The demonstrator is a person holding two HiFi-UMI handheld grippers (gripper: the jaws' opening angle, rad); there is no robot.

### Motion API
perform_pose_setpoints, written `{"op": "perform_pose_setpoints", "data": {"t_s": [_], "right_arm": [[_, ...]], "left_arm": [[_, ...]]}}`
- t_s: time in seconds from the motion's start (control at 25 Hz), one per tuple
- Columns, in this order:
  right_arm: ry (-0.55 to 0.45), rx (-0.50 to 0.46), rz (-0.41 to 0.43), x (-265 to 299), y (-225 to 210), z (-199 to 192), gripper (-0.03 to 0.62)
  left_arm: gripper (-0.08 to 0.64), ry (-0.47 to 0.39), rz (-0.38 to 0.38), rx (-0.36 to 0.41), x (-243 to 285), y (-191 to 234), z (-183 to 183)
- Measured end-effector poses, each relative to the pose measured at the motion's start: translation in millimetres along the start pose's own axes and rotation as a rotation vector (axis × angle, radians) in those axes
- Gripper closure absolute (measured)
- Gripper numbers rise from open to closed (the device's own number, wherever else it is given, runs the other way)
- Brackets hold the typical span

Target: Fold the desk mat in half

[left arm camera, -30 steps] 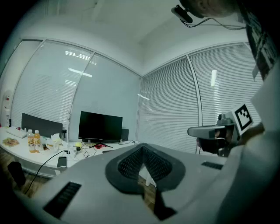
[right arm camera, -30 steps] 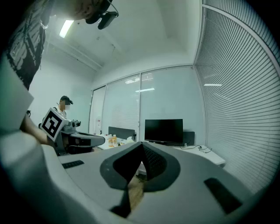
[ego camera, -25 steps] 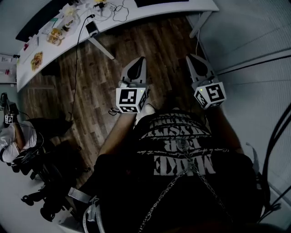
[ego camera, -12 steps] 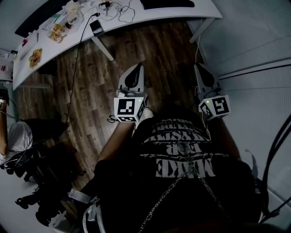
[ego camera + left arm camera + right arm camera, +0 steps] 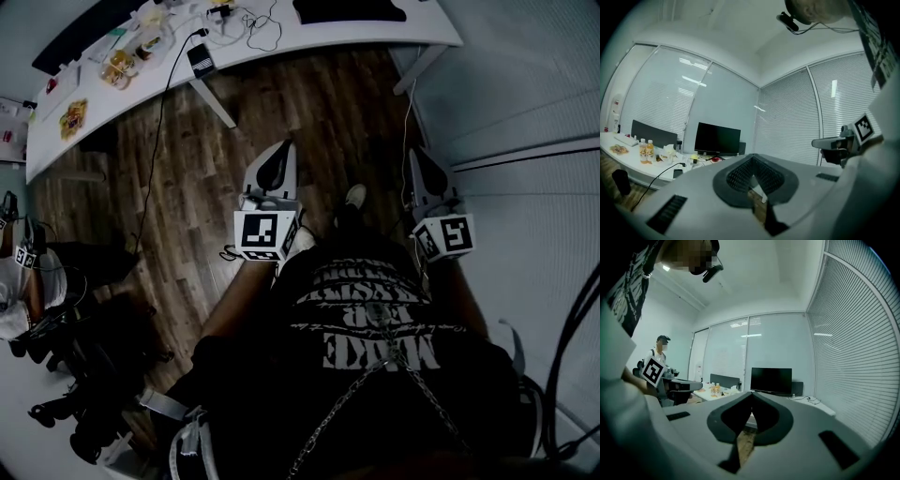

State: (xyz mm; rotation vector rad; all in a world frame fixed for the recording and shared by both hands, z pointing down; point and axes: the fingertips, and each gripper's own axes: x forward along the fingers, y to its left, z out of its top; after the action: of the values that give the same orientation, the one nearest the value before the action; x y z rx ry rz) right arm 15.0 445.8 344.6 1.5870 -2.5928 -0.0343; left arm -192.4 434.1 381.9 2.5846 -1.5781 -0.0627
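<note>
Folding not begun. The left hand-held gripper (image 5: pixel 281 150) and right hand-held gripper (image 5: pixel 418 155) are both pressed together, empty, well short of the table (image 5: pixel 309 36). The desk mat may be that dark slab (image 5: pixel 349 9) on the table; I can't tell. Next, I'd say: reach the table, spread the jaws.

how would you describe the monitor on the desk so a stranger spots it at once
Find the long white desk along the glass wall and follow it toward the corner where the blinds start. The monitor stands upright near that end. It is a wide black screen, far bigger than the small orange bottles to its left.
</note>
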Motion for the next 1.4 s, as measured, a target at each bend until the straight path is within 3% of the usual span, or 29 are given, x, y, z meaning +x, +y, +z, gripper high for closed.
{"op": "perform_pose_setpoints", "data": {"t_s": [0.32,0.56,0.96,1.28,1.4], "right_arm": [[0.012,0.023,0.060,24,-23,-17,0.592],[0.029,0.052,0.110,64,-63,-39,0.592],[0.074,0.036,0.094,79,-105,-42,0.592],[0.035,0.038,0.083,115,-181,-21,0.592],[0.033,0.043,0.114,124,-199,-17,0.592]], "left_arm": [[0.554,0.058,0.032,0.010,26,3,-13],[0.554,0.094,0.064,0.023,75,5,-28],[0.554,0.111,0.029,-0.014,132,-9,-31],[0.554,0.070,0.003,-0.008,226,-22,-6],[0.554,0.057,0.009,0.002,251,-28,5]]}}
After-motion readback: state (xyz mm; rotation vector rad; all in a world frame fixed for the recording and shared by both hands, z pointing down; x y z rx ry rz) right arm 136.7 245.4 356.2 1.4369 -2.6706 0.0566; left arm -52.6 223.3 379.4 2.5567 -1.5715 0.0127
